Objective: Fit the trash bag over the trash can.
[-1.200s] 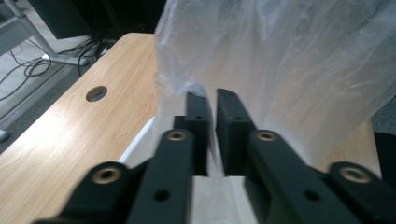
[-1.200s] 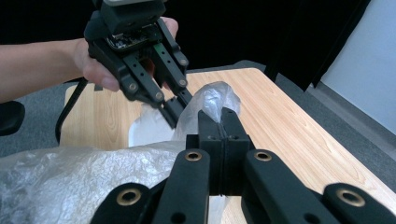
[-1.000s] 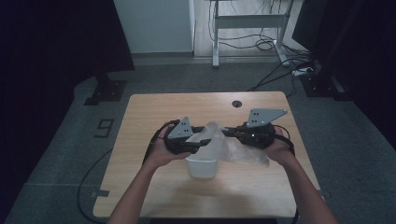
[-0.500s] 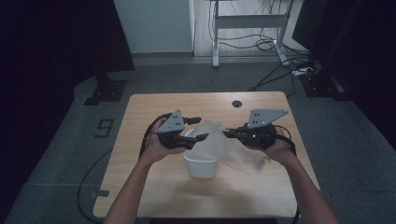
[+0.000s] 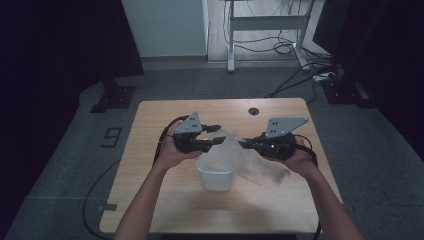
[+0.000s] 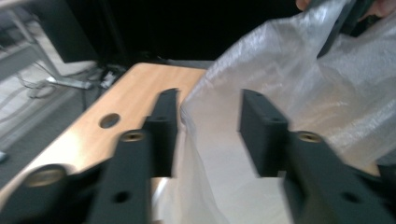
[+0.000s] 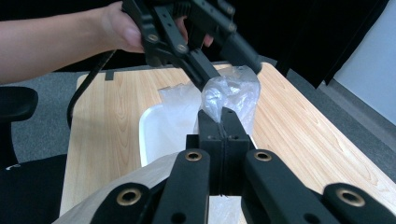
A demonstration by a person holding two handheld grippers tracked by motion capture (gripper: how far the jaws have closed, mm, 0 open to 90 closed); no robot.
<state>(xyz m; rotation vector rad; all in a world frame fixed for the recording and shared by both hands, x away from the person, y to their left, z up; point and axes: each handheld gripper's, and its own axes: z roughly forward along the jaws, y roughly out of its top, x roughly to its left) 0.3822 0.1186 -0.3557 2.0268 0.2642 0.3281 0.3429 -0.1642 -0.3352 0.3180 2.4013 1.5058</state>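
The clear plastic bag [image 5: 240, 157] hangs over the small white bin [image 5: 216, 175], partly draped into its mouth and partly trailing onto the desk [image 5: 150, 150] on the bin's right side. The work in hand looks like lining the bin with the bag. The right tongs [image 7: 220, 116] are fully closed, pinching a fold of the film above the bin's rim. The left tongs [image 6: 208, 126] stand partly apart and have just been closing, with an edge of the bag between them; the blur makes it hard to say, but the pads seem not to press on the film yet.

To do this step well, the left tongs should likely bite one layer of the bag's mouth rather than a bunched wad, opposite the right tongs' hold. Then both could draw apart above the bin, spreading the opening before lowering it over the rim. Pulling too hard could tip the light bin.
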